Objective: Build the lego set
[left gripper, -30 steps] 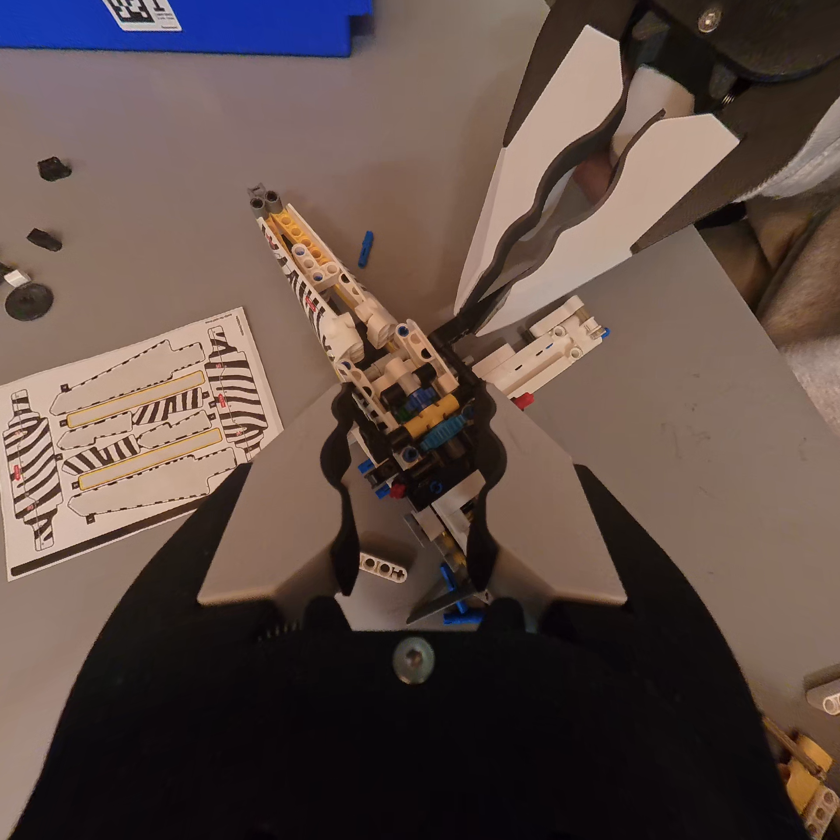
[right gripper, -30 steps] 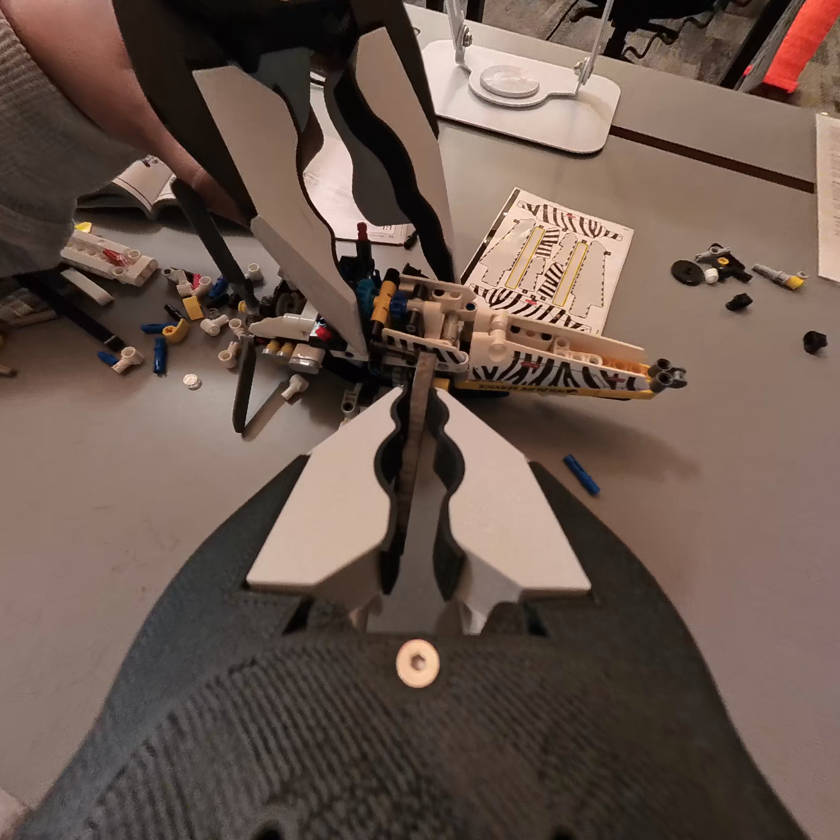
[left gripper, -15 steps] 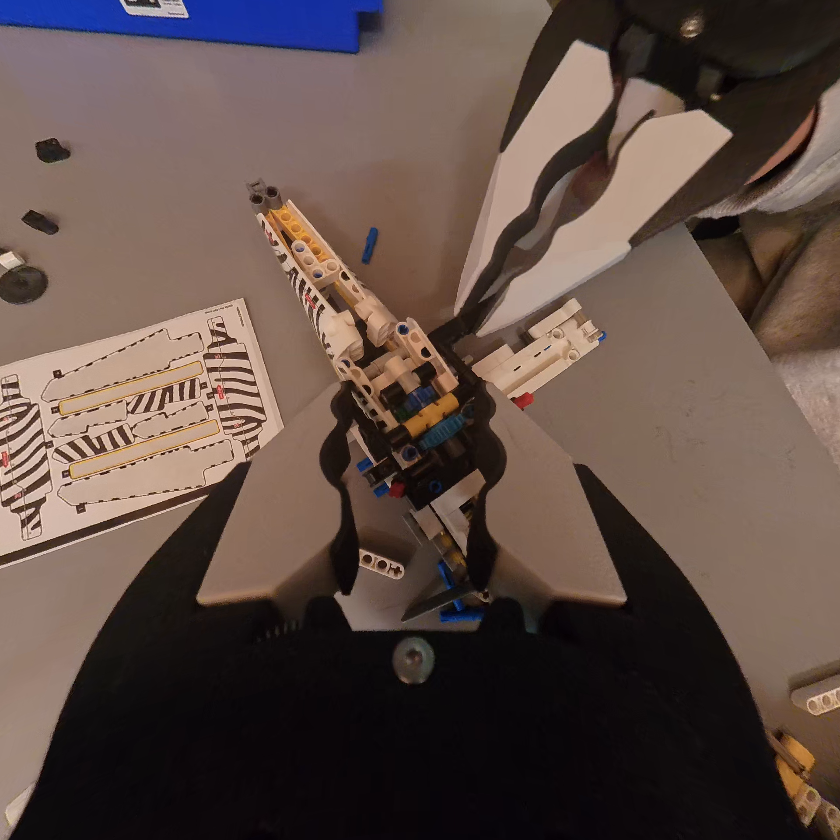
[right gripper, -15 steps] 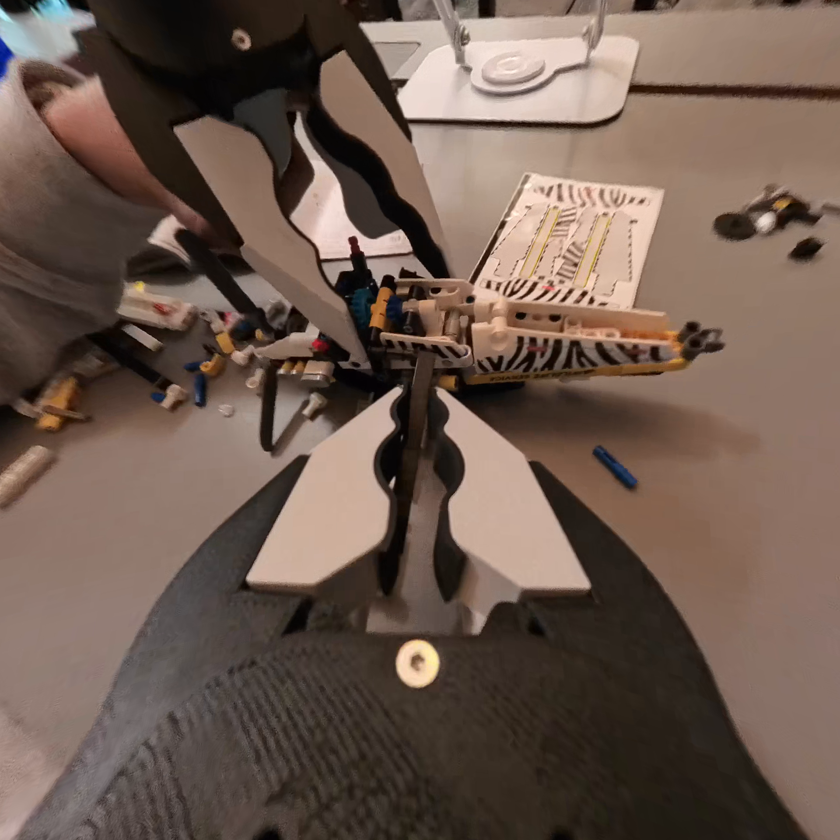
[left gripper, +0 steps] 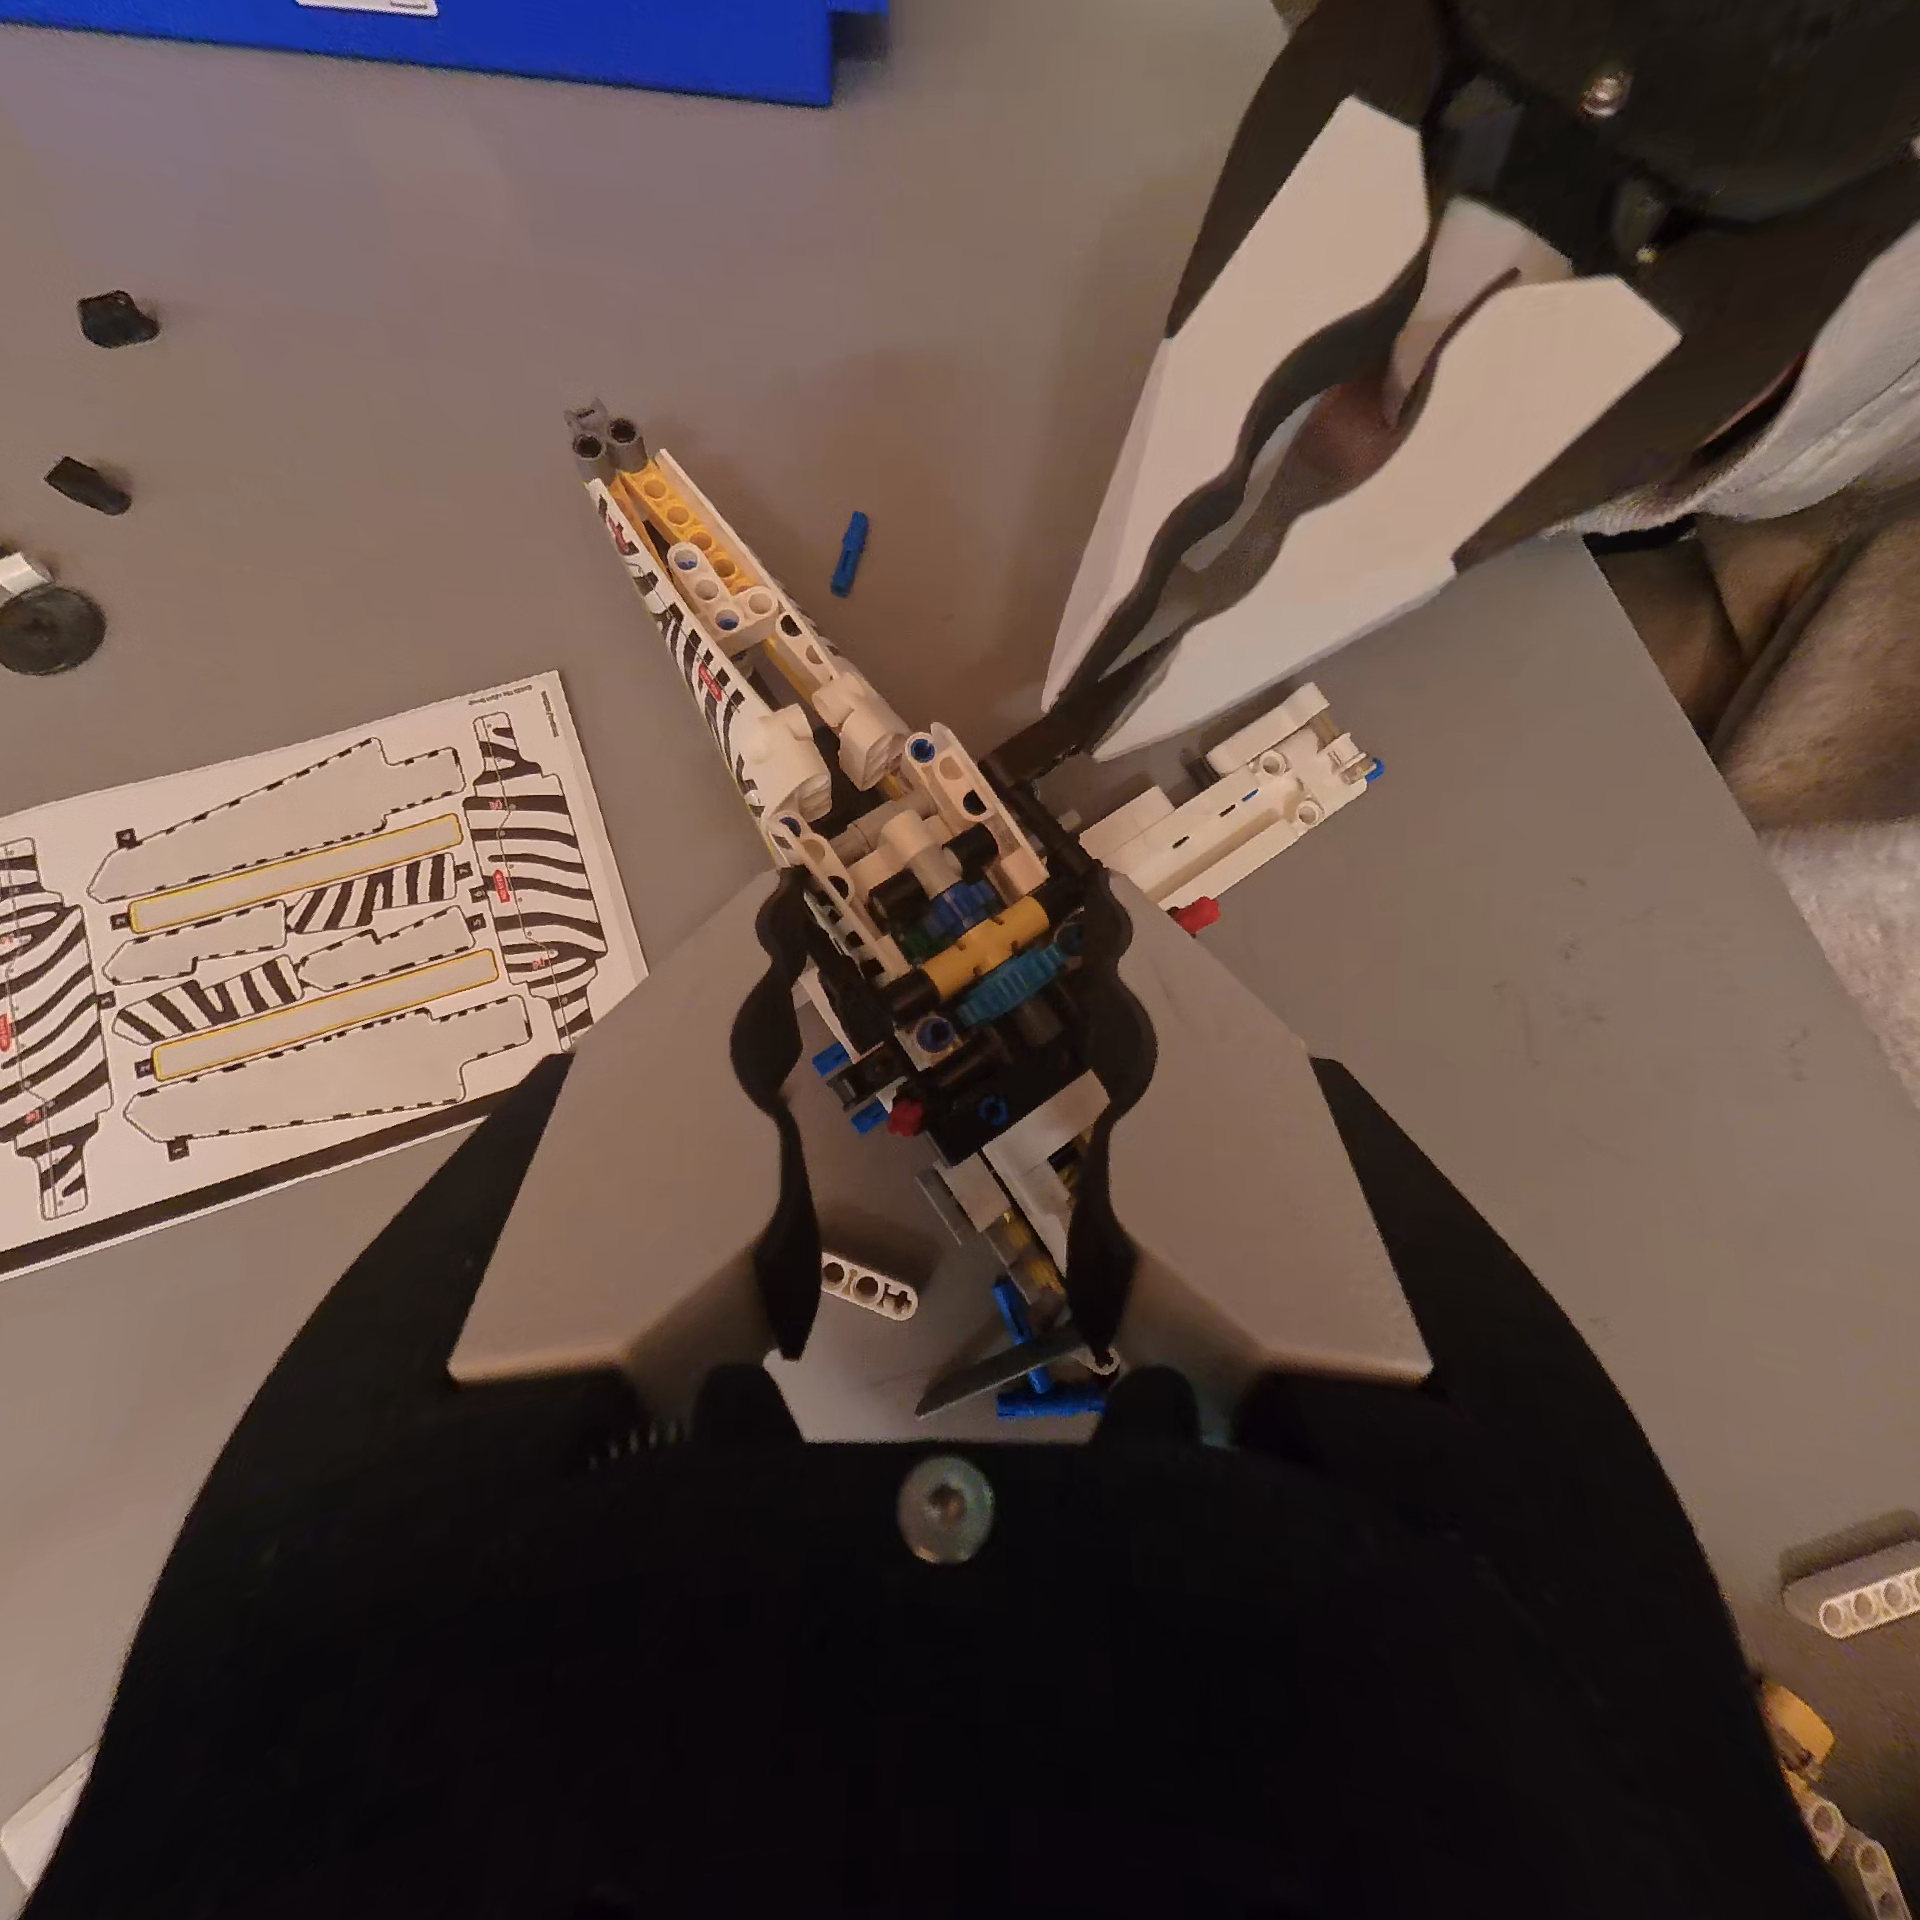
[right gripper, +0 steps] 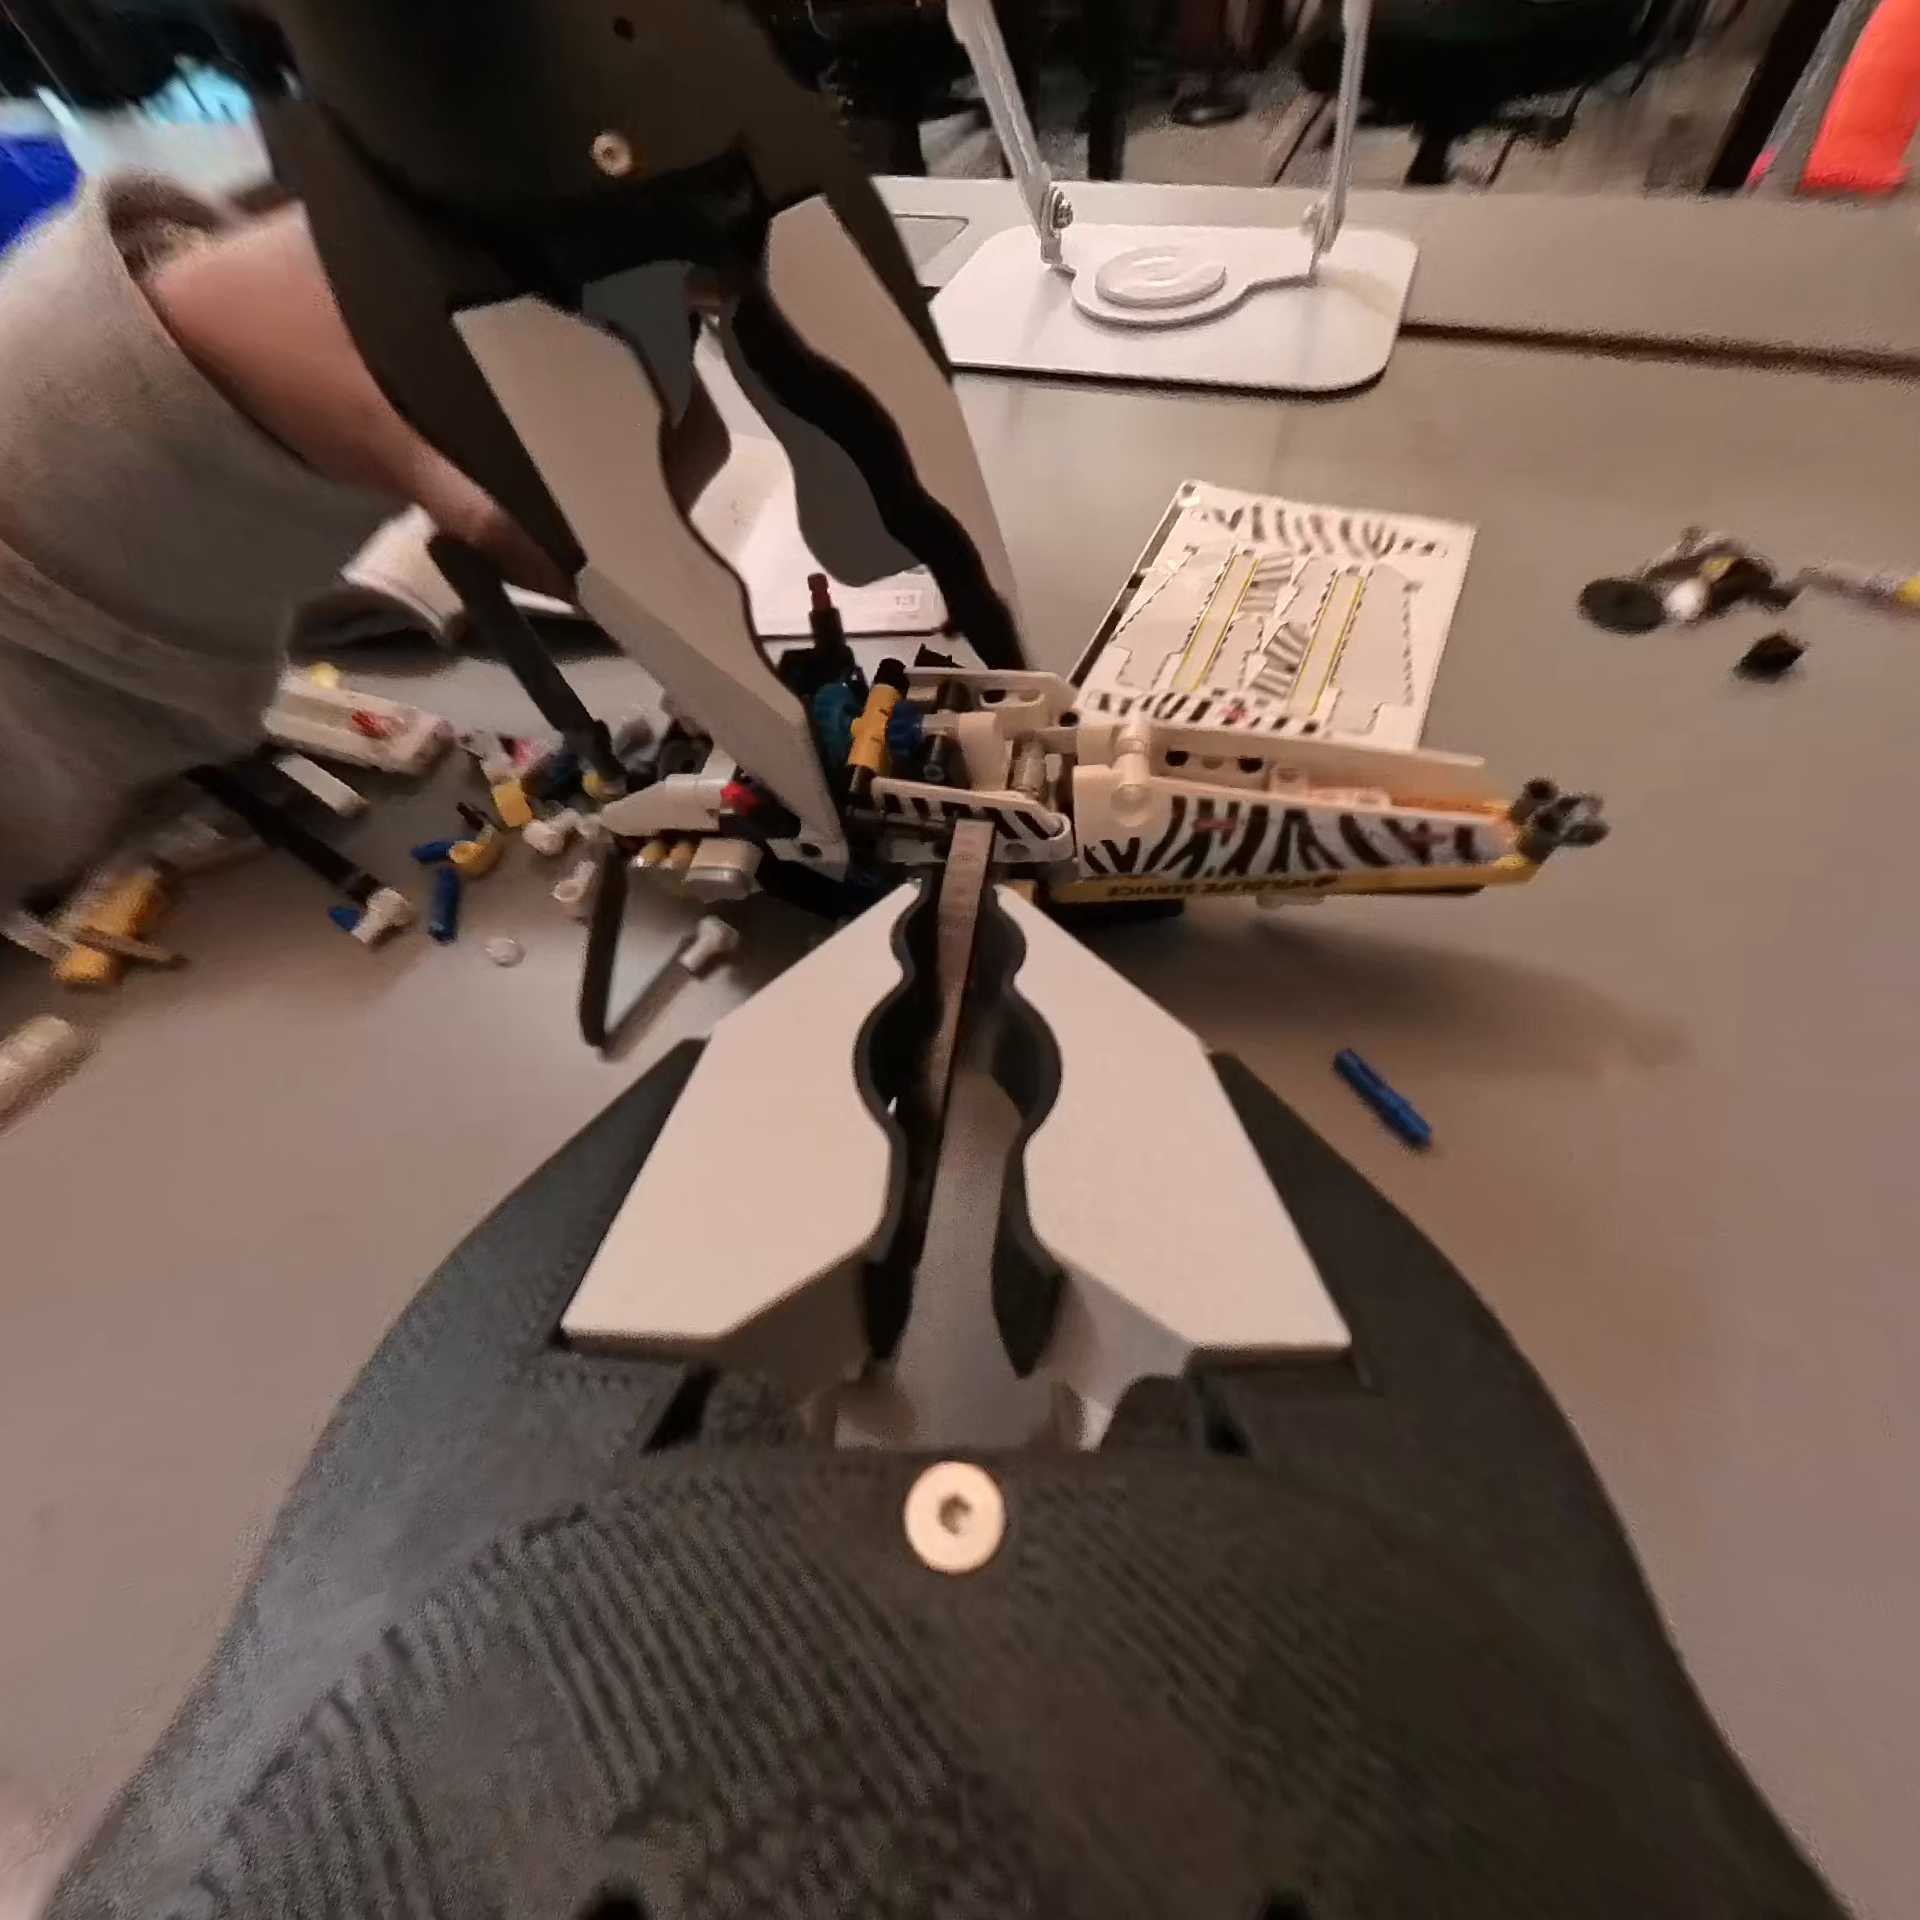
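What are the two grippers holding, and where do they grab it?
The left gripper clamps the lego model around its middle. The right gripper pinches a thin dark blade near its model end.

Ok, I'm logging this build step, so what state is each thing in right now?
Left hand-held gripper: shut on the zebra-striped white and yellow lego model, held off the table.
Right hand-held gripper: shut on a thin dark grey lego blade, its tip at the model.
Zebra sticker sheet: lying flat, partly used.
Small blue lego pin: loose on the grey table.
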Motion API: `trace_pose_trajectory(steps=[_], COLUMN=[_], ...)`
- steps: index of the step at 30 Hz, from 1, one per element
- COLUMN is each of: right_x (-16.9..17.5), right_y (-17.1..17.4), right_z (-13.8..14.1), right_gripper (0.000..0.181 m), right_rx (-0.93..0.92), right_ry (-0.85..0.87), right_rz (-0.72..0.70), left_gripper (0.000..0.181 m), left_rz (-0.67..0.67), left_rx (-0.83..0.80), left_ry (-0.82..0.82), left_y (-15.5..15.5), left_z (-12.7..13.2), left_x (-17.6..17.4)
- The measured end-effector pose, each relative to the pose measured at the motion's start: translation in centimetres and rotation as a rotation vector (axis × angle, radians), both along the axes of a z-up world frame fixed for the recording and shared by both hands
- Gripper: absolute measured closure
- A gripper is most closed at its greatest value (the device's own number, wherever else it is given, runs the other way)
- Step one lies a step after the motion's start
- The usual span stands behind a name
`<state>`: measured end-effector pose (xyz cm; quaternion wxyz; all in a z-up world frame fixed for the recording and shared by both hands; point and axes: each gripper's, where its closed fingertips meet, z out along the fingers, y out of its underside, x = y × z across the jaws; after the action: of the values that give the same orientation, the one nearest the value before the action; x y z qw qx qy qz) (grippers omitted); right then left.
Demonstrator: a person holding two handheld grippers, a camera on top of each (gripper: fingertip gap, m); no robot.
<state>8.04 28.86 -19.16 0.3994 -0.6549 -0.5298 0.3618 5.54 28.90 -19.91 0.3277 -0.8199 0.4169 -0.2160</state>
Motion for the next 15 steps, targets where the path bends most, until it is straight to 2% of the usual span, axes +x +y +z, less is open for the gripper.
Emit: trace_pose_trajectory(steps=[3,14,15], right_x=[0.0,-0.2,-0.6], right_y=[-0.2,-0.5,-1.9], right_z=[0.1,0.3,0.9], right_gripper=[0.175,0.175,0.176], right_rx=[0.123,0.092,0.035], right_ry=[-0.028,-0.002,0.04], right_rz=[0.02,0.076,0.154], left_gripper=[0.128,0.129,0.128], left_rz=[-0.009,-0.026,0.013], left_rx=[-0.006,0.012,0.04], left_ry=[-0.009,-0.016,-0.009], left_y=[-0.1,-0.1,0.6], left_z=[0.0,0.0,0.0], left_x=[0.0,0.0,-0.2])
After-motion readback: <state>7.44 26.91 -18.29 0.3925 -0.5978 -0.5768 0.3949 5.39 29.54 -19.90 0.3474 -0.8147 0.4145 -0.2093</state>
